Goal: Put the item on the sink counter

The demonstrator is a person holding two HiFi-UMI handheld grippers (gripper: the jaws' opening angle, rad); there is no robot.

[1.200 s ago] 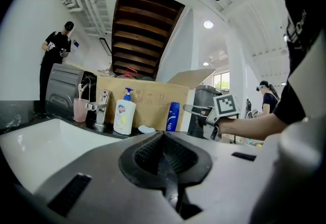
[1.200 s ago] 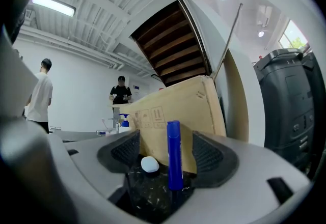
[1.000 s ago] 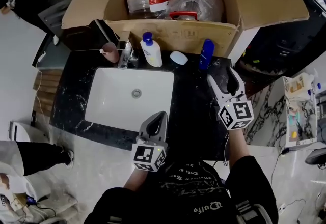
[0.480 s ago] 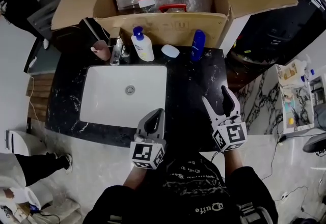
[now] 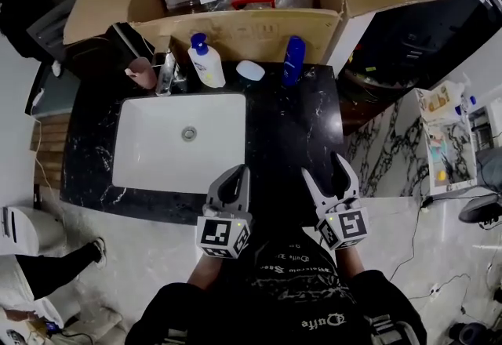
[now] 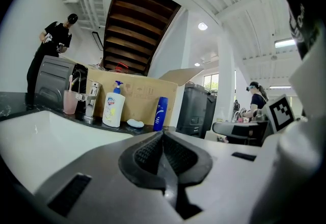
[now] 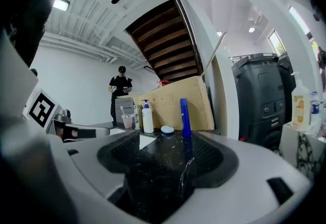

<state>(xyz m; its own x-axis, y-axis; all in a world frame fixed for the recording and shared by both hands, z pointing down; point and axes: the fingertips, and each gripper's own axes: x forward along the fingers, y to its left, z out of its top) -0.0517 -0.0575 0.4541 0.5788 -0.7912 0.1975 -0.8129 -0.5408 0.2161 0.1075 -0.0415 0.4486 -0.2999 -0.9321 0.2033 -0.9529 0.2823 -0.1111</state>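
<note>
The right gripper (image 5: 325, 175) is holding its fingers (image 7: 214, 159) wide apart with nothing between them; only the black, white-veined marble worktop (image 5: 294, 124) is showing through the gap. The left gripper (image 5: 238, 176) is keeping its fingers (image 6: 147, 154) pressed together, also empty. Both are hovering over the near edge of the worktop, the left one by the near right corner of the white rectangular sink basin (image 5: 157, 171). The likely item, a tall, slim blue plastic bottle (image 5: 292, 61), is standing upright at the far edge, well apart from both grippers. A small white oval soap-like piece (image 5: 250, 70) is lying to its left, and a white pump-top bottle (image 5: 205, 63) is standing further left. The placing looks done. The risk is lying in the bottle's narrow base: it is standing just in front of the big brown cardboard box (image 5: 251, 26), so a nudge to that box, or a careless reach back with the spread fingers, could be tipping it over.
</note>
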